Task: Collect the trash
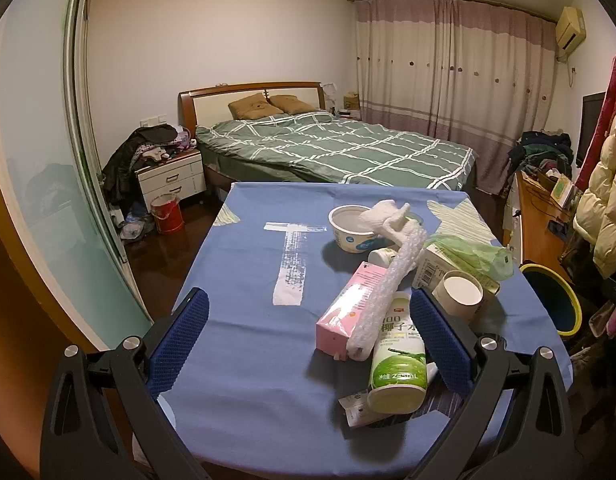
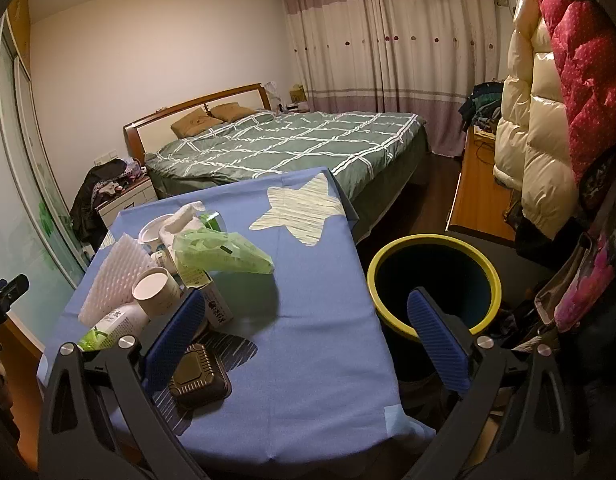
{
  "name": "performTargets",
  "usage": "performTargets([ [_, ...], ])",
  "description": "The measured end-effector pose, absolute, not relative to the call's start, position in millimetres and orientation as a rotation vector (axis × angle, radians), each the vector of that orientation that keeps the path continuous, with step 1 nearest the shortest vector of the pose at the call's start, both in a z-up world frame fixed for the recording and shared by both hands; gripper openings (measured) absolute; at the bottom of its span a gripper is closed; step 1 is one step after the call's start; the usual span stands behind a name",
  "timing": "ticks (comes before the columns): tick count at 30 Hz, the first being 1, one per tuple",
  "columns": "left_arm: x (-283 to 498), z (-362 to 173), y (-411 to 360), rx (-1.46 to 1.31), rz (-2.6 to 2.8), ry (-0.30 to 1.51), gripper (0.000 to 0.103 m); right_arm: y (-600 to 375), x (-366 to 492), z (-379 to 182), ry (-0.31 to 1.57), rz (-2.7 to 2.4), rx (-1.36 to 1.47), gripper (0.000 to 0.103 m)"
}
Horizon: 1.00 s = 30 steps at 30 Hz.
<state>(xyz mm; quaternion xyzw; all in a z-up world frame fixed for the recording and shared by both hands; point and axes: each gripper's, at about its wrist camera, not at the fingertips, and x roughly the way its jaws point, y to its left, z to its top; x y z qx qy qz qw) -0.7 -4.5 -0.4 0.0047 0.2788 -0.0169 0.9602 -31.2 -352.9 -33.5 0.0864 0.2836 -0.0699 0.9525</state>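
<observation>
Two grippers, fingers spread wide, nothing held. Left gripper (image 1: 308, 344) frames the trash heap on the counter (image 1: 243, 360): bottle (image 1: 398, 364), pink carton (image 1: 342, 316), foam wrap (image 1: 392, 280), cup (image 1: 462, 292). Right gripper (image 2: 305, 344) straddles the counter edge and the bin (image 2: 434, 284) alongside, probably the drop point.

Blue tablecloth (image 1: 243, 360) (pale striped star), pink carton (image 1: 344, 312), green bottle (image 1: 396, 364), yellow-rimmed bin (image 2: 434, 286).
</observation>
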Motion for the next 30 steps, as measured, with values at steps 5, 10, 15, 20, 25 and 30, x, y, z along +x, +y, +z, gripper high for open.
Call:
performTargets([
  [5,-1.3,-1.0,-6.9,0.012,-0.040,0.566,0.099,-352.7,-31.0,-34.3,0.578,-0.143,0.176,0.097],
  [10,-1.1,-1.7,-7.0,0.013,-0.049,0.569,0.099,-353.2,-30.3,-36.3,0.581,-0.144,0.177,0.097],
  [15,-1.4,-1.8,-7.2,0.013,-0.050,0.569,0.099,-353.8,-30.8,-38.1,0.584,-0.144,0.182,0.097],
  [20,-0.6,-2.2,-6.8,0.013,-0.051,0.571,0.099,-355.6,-29.4,-38.2,0.589,-0.145,0.186,0.097],
  [25,-0.1,-2.8,-7.4,0.015,-0.055,0.575,0.099,-355.2,-29.5,-38.7,0.589,-0.145,0.186,0.097],
  [30,0.0,-3.6,-7.8,0.017,-0.056,0.577,0.099,-355.3,-29.3,-38.6,0.590,-0.144,0.186,0.097],
])
